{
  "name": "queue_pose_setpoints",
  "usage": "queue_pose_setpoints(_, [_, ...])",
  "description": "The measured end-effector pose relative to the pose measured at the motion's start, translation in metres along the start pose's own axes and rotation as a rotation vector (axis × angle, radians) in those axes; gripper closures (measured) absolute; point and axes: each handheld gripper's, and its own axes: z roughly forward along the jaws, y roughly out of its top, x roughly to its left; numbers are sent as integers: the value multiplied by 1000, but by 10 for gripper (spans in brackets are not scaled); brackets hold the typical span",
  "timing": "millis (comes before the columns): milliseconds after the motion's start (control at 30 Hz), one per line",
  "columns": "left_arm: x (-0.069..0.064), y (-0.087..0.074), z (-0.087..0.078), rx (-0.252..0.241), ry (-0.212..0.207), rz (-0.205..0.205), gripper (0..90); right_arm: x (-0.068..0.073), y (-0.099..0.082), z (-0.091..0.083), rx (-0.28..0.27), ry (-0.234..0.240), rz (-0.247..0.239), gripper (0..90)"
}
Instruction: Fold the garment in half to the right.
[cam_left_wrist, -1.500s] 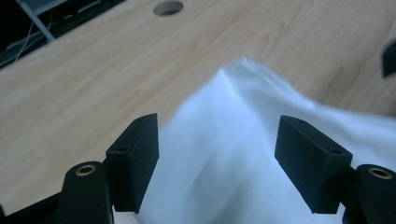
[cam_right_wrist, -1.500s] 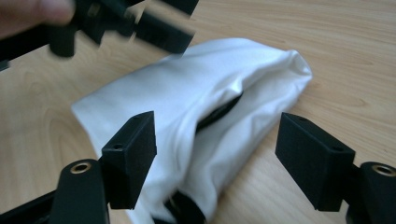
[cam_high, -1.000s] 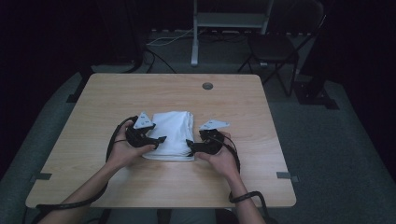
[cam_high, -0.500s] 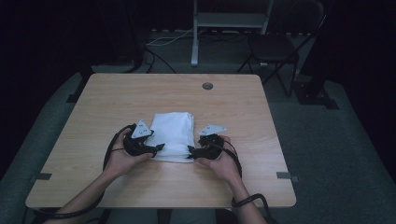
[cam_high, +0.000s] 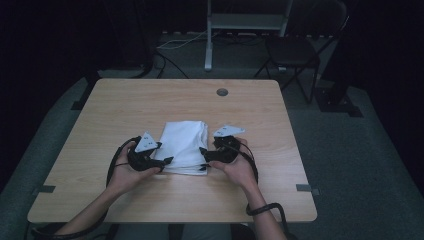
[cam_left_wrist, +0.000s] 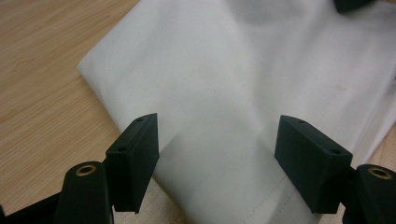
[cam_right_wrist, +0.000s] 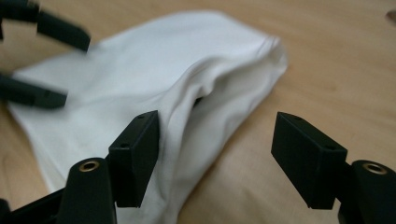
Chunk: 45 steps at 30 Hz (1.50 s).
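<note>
A folded white cloth (cam_high: 184, 145) lies in the middle of the wooden table (cam_high: 150, 100). My left gripper (cam_high: 167, 161) is at the cloth's near left corner, open, its jaws (cam_left_wrist: 217, 154) straddling the fabric (cam_left_wrist: 224, 84) without pressing it. My right gripper (cam_high: 202, 157) is at the near right corner, open. Its jaws (cam_right_wrist: 215, 154) have just been opening further. The loose, raised edge of the cloth (cam_right_wrist: 154, 79) runs between them, one jaw over fabric and one over bare wood. The left gripper's fingers (cam_right_wrist: 60, 30) show at the far side in the right gripper view.
A round cable hole (cam_high: 222, 92) sits near the table's far edge. Beyond the table stand a dark chair (cam_high: 300, 50) and a metal stand (cam_high: 210, 30), with cables on the floor. Bare wood surrounds the cloth on all sides.
My left gripper has slid a little nearer, toward the cloth's near left corner. The right hand has stayed about where it was.
</note>
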Motion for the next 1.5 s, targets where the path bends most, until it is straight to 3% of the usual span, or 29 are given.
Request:
queue_pose_setpoints(200, [1,-2,-5,-8,6,-2,302,-6,24,9,-36,-18,16,301])
queue_pose_setpoints(267, [1,-3,-5,-5,2,-4,302,-6,31,6,-44,-25,5,305])
queue_pose_setpoints(367, [1,-4,-4,1,0,5,302,-5,34,-4,-54,0,10,321])
queue_pose_setpoints(700, [0,-2,-2,-5,-9,-14,302,6,-5,11,110,-29,-55,341])
queue_pose_setpoints(967, [-1,5,-3,-20,-5,-10,302,10,-14,8,132,-37,-91,349])
queue_pose_setpoints(1100, [1,24,0,-52,-12,-11,302,14,-14,3,144,-41,-109,349])
queue_pose_setpoints(1267, [2,59,18,-57,-5,42,302,16,-16,0,159,-27,-128,349])
queue_pose_setpoints(1400, [1,82,41,-22,-8,71,302,18,-16,-6,144,0,-103,352])
queue_pose_setpoints(1500, [-3,91,55,-10,-27,82,302,14,-16,-13,92,59,-52,457])
